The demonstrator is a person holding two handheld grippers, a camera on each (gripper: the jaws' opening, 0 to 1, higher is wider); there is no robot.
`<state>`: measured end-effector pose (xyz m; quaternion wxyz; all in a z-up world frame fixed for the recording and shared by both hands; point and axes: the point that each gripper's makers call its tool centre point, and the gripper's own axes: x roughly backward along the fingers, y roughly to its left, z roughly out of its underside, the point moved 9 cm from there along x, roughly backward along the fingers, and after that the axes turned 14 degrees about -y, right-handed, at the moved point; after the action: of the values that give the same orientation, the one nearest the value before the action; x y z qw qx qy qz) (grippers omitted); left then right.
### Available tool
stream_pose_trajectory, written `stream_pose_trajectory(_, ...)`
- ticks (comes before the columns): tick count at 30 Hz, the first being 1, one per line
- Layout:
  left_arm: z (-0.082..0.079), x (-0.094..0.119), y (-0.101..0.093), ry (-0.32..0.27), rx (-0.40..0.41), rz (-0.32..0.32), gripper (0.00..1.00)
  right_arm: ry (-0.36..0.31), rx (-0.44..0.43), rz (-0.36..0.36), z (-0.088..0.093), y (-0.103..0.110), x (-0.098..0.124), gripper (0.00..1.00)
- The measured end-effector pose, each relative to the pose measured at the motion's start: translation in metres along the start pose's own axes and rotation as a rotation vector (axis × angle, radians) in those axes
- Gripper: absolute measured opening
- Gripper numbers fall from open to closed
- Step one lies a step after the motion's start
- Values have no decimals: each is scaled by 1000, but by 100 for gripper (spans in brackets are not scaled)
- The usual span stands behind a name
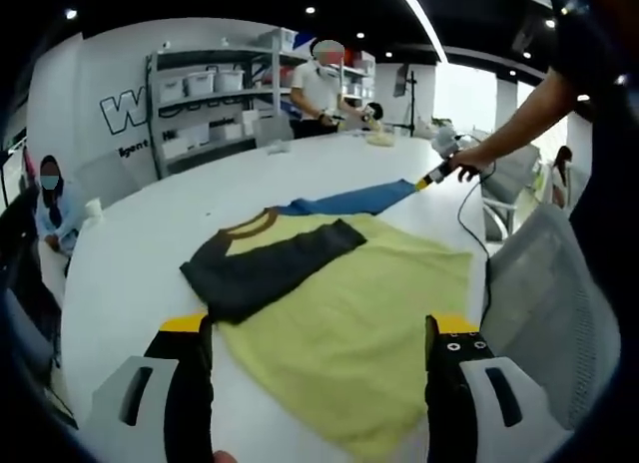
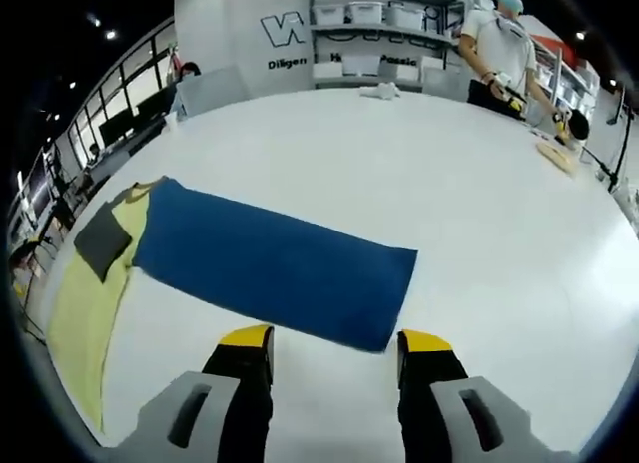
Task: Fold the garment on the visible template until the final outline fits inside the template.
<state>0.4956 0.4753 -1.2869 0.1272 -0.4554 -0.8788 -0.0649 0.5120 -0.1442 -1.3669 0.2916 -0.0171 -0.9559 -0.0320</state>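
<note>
The garment (image 1: 349, 323) lay flat on the white table (image 1: 150, 243) — a yellow shirt with one dark sleeve (image 1: 270, 268) already folded across its chest and a brown-trimmed collar at the far end. Beyond it, touching its far edge, stretched a blue rectangle (image 2: 275, 268), probably the template, though that is a judgement; most of the shirt appeared to sit beside it rather than on it.

In the left gripper view, the left gripper (image 1: 319, 328) hovered over the near hem, jaws spread wide and grasping nothing. In the right gripper view, the right gripper (image 2: 334, 338) stood just short of the blue cloth's near edge, jaws likewise apart and empty.

The shirt looked like thin, soft knit — light, limp, with no stiffness of its own, likely to sag and wrinkle when lifted and to drag on the smooth tabletop. Pinching at hem corners or a shoulder seam, one corner per gripper, would probably keep an edge taut; a mid-panel grab would bunch it.
</note>
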Motion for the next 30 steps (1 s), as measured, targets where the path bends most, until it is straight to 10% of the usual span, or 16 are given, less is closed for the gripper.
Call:
stream_pose_trajectory(15, 3, 12, 5, 22, -17, -25, 83, -17, -75, 34, -6, -4, -10, 33)
stream_pose_trajectory(30, 2, 10, 8, 25, -23, -29, 83, 30, -6, 45, -4, -9, -12, 0)
